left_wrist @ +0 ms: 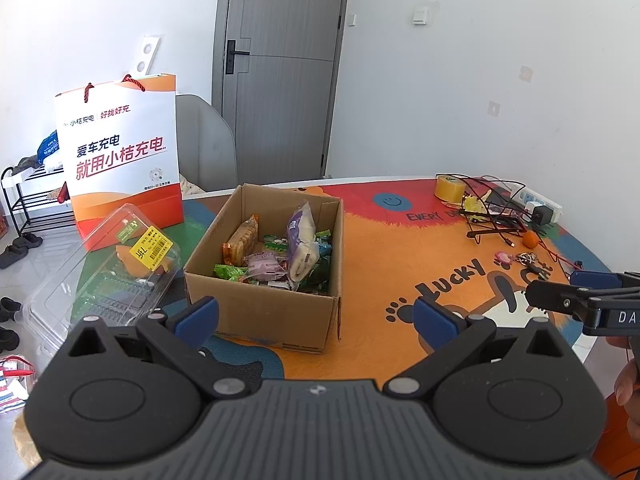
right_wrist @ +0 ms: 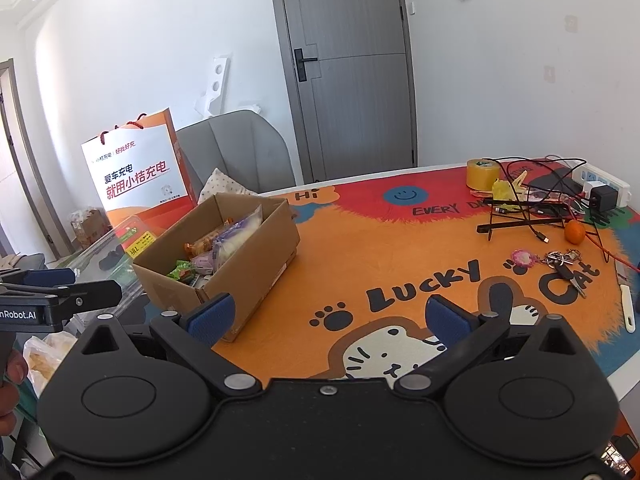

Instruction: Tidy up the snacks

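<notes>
While both grippers hovered above the table [right_wrist: 360, 248] with nothing held, the left gripper [left_wrist: 316, 316] had its fingers spread wide, as did the right gripper [right_wrist: 328, 316]. Snack packets [left_wrist: 276, 256] (about 6 showing) lay inside the open cardboard box [left_wrist: 264, 312], which stood just beside a clear plastic clamshell [left_wrist: 100, 276] and near an orange paper bag [left_wrist: 120, 152].

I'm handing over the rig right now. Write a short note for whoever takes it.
Left tongs: open, empty, hovering in front of the cardboard box.
Right tongs: open, empty, over the cat mat, right of the box.
Snack packets lie loose in the open box.
Done: no loose snacks visible on the mat.
Left: clear plastic container beside the box not handled; box open.
</notes>
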`<move>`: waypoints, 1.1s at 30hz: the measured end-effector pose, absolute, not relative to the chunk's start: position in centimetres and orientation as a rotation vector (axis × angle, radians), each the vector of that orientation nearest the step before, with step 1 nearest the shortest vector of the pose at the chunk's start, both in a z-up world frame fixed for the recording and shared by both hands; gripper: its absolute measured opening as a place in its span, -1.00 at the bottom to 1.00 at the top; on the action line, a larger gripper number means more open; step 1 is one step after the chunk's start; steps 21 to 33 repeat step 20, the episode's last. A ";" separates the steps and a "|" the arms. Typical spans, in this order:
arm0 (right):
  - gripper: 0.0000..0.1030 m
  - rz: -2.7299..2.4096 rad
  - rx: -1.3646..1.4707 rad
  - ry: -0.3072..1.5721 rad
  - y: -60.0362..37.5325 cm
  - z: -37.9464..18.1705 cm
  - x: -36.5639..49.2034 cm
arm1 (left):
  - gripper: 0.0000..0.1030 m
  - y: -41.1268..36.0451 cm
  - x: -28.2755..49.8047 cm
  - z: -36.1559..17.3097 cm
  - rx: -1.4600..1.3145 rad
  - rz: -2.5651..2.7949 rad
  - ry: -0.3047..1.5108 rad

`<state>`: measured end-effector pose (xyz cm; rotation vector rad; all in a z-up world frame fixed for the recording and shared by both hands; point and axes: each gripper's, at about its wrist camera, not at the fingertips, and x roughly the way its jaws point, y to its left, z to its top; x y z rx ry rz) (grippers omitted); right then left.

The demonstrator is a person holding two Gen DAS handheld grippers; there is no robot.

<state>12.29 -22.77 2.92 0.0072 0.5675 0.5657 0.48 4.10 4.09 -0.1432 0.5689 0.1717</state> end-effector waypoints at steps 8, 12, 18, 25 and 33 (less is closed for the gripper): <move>1.00 0.563 0.006 0.567 -22.8 2.8 12.3 | 0.99 3.7 0.6 4.0 -0.142 0.168 0.574; 1.00 0.562 0.007 0.568 -22.9 2.8 12.4 | 0.99 3.6 0.6 4.0 -0.139 0.165 0.571; 1.00 0.564 0.005 0.566 -22.8 2.7 12.4 | 0.99 3.4 0.6 4.1 -0.133 0.161 0.568; 1.00 0.563 0.005 0.566 -22.9 2.6 12.5 | 0.99 3.4 0.5 4.1 -0.134 0.161 0.567; 1.00 0.563 0.005 0.566 -22.9 2.6 12.5 | 0.99 3.4 0.5 4.1 -0.134 0.161 0.567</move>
